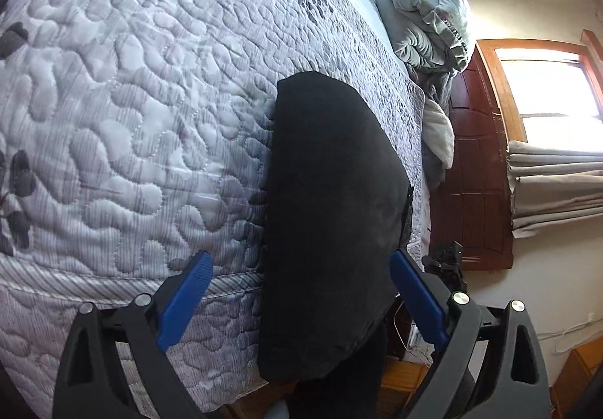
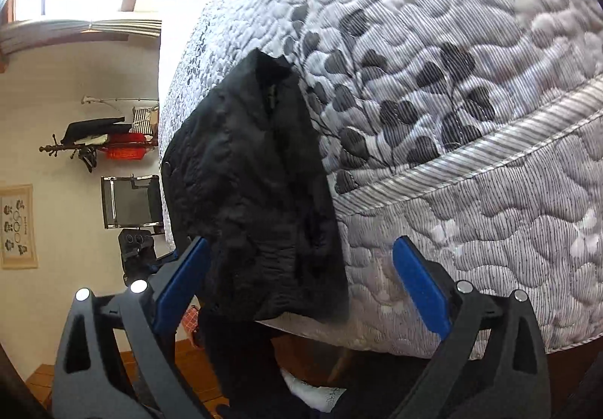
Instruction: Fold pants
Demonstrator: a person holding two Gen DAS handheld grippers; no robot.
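Observation:
Black pants (image 1: pixel 331 215) lie folded into a compact slab on the quilted bedspread (image 1: pixel 132 98), their near end hanging over the bed's edge. My left gripper (image 1: pixel 301 298) is open, its blue pads (image 1: pixel 186 300) on either side of that overhanging end without pressing it. In the right wrist view the same pants (image 2: pixel 256 192) drape over the corner of the bed (image 2: pixel 471 98), wrinkled, with a seam at the top. My right gripper (image 2: pixel 301 290) is open too; the fabric's lower end sits between the blue pads (image 2: pixel 422 290), closer to the left one, untouched.
Folded grey bedding (image 1: pixel 422 8) is piled at the far end of the bed. A brown wooden door (image 1: pixel 471 170), a curtain (image 1: pixel 557 185) and a bright window stand beyond the bed. A coat rack with clothes (image 2: pixel 101 143) and a chair (image 2: pixel 132 204) line the wall. Wooden floor lies below.

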